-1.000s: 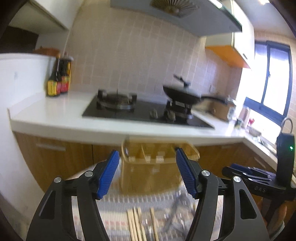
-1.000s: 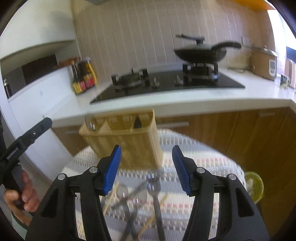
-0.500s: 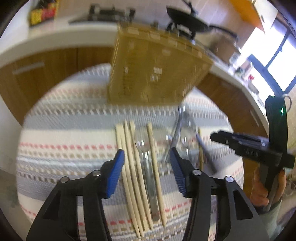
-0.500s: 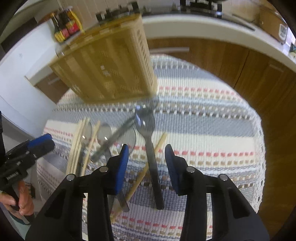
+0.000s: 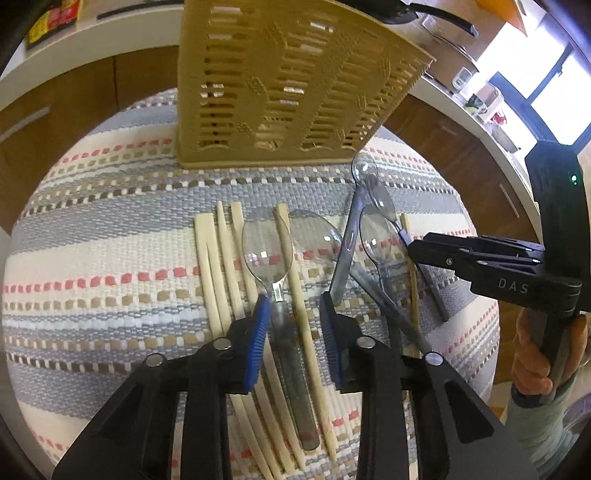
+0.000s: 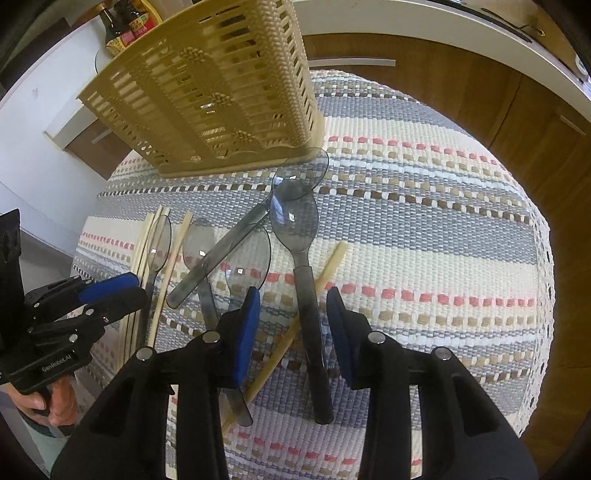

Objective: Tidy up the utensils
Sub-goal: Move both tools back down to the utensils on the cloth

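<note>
Several clear grey plastic spoons and pale chopsticks lie on a round table with a striped woven cloth. A tan slotted utensil basket stands at the far side; it also shows in the right wrist view. My left gripper is open, its jaws either side of a clear spoon and a chopstick. My right gripper is open, its jaws either side of the dark handle of a grey spoon. A lone chopstick lies slanted beside that handle.
Wooden cabinets and a white counter run behind the table. Sauce bottles stand on the counter at the left. A window is at the far right. The cloth's right half holds no utensils.
Both grippers tilted down from the kitchen view and dropped close over the utensils. Both jaws narrowed but stay open. The utensils have not moved.
</note>
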A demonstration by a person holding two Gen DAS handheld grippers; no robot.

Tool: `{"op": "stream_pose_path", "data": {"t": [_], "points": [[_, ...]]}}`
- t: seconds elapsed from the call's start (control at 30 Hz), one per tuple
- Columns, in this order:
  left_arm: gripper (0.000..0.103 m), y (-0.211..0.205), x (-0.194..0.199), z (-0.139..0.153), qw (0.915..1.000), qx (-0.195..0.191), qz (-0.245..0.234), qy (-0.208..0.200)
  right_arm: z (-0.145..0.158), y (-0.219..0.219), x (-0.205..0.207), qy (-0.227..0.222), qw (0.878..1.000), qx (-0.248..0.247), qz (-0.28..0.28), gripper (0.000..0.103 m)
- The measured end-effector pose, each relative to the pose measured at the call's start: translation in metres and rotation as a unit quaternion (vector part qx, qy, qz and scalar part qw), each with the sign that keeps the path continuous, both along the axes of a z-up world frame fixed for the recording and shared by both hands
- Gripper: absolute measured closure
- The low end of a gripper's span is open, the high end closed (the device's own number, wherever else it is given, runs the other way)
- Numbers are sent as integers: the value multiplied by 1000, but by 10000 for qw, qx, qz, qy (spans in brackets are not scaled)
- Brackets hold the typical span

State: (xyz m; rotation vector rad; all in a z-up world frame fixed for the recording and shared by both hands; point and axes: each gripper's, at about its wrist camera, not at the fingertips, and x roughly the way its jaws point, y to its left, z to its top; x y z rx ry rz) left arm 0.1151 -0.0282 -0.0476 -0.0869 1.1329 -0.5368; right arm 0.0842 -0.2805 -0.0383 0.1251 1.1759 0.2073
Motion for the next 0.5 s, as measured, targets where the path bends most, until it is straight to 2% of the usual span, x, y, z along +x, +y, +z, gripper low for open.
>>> {"op": "stream_pose_path", "data": {"t": [0.03,0.27,0.43,0.5], "points": [[83,-1,0,-2,10000,8,-11,10,0,0,0,4,10000,2,1,69],[83,-8,3,-9,9998,181,-31,38,-7,0,2,65,10000,-18,-1,69],[83,-19,6,-8,9989,456,-48,86,-8,4,6,84,9999,-92,94,69],[82,-25,7,-7,9980,626,-56,90,-8,5,7,83,9998,-150,107,72]]}}
